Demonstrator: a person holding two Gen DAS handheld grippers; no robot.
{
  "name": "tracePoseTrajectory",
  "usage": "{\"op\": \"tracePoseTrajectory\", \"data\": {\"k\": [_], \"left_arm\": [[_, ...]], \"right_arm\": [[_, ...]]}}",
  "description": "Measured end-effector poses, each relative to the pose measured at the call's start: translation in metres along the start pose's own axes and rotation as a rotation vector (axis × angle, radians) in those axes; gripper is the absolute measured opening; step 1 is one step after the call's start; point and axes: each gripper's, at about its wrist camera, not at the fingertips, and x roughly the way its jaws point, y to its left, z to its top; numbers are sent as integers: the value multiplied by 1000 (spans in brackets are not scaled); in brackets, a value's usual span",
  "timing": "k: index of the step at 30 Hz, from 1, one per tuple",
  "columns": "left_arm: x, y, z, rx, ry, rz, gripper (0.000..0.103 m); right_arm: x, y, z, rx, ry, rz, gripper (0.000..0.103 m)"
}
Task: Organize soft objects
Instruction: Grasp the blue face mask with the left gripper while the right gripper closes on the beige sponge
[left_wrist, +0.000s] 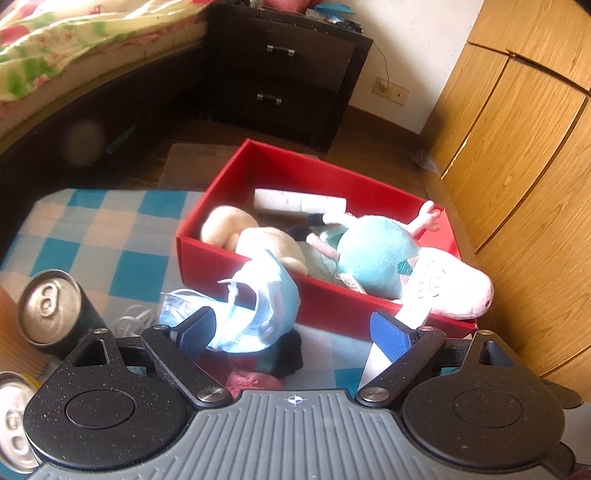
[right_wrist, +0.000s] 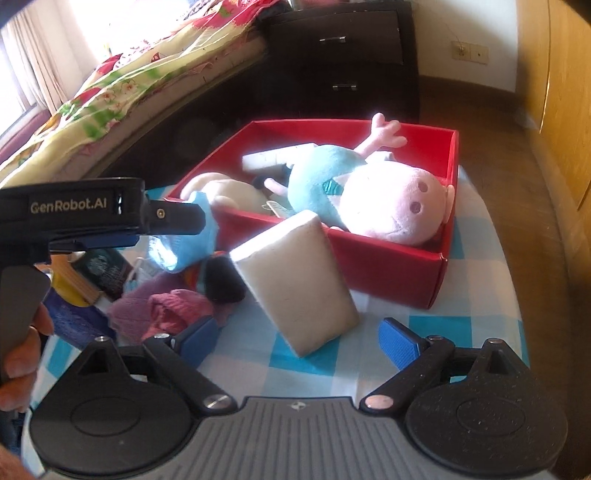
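A red box (left_wrist: 236, 258) (right_wrist: 391, 266) stands on the blue checked cloth and holds a pink pig plush in a blue shirt (left_wrist: 384, 258) (right_wrist: 395, 206), a cream plush (left_wrist: 240, 229) and a white block (left_wrist: 299, 201). My left gripper (left_wrist: 295, 332) is open, and a crumpled blue face mask (left_wrist: 266, 310) (right_wrist: 192, 240) hangs off its left finger, just before the box's near wall. My right gripper (right_wrist: 299, 341) is open behind a white sponge block (right_wrist: 295, 280) that leans on the cloth in front of the box. Pink and black knitted items (right_wrist: 177, 306) lie to the left.
Two drink cans (left_wrist: 48, 306) stand at the left of the table. A dark nightstand (left_wrist: 288, 66) and a bed with a floral cover (right_wrist: 122, 92) are behind. A wooden wardrobe (left_wrist: 517, 147) stands at the right. The left gripper's body (right_wrist: 74, 218) crosses the right wrist view.
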Motion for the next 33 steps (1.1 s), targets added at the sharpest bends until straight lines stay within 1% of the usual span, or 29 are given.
{"op": "tracePoseTrajectory", "data": {"k": [6,11,14,16,18,19,20,21,22,23,24,25,26,28,30,33], "left_arm": [[18,-3,-3,36,20,39,88],[29,-1,-4,39,25,41,88],[37,0,-6,45,34,50,88],[40,1,-6,39,28,52,88],[43,4,-7,17,28,34,87],[44,5,-7,7,35,16,82],[46,6,-8,1,52,-1,76],[49,7,-9,-5,78,-13,72],[51,8,-11,-9,101,-16,65],[51,9,-12,-15,108,-3,58],[50,11,-13,-21,109,4,56],[48,14,-12,-35,113,-5,52],[47,17,-11,-59,119,-19,45],[44,25,-9,-119,138,-44,36],[41,30,-10,-159,144,-58,31],[35,29,-10,-153,136,-32,27]], "right_arm": [[20,-2,1,14,17,23,75],[35,-5,4,35,30,-15,75],[44,-10,4,67,52,-21,75],[48,-15,3,90,49,-22,74],[51,-17,2,96,47,-23,70],[53,-17,2,93,52,-21,61],[54,-17,3,93,64,-13,55],[54,-17,3,98,66,-14,55],[53,-18,3,105,70,-17,54],[52,-18,4,113,74,-15,53],[51,-19,4,125,80,-12,53],[50,-20,3,135,84,-10,53],[49,-21,3,141,90,-7,53],[46,-22,1,162,105,-1,52],[42,-22,-1,179,111,14,52],[35,-19,-2,174,103,20,52]]}}
